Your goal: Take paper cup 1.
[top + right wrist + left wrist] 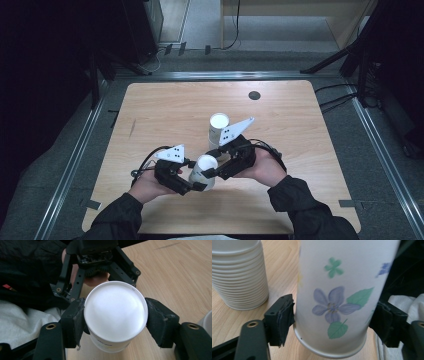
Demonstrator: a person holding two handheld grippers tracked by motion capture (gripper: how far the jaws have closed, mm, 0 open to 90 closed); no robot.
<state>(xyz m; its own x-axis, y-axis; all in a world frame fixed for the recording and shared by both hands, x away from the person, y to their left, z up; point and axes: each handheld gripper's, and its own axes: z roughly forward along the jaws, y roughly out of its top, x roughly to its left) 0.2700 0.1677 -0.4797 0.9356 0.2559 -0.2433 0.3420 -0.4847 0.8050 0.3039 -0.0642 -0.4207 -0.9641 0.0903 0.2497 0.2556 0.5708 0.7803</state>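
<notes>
A white paper cup (202,166) printed with purple flowers and green leaves (332,302) is held just above the wooden table (165,110), between both grippers. My left gripper (197,184) comes from the left, and its pads touch both sides of the cup's wall (334,320). My right gripper (215,170) comes from the right and is shut on the same cup, whose round white end (115,312) faces its camera. The right gripper's (115,317) pads press on both sides. A stack of matching cups (218,127) stands just behind.
The stack of cups (239,275) stands close to the held cup, at the left in the left gripper view. A dark round hole (254,95) sits near the table's far edge. White cloth (20,325) lies at the person's lap. Metal rails frame the table.
</notes>
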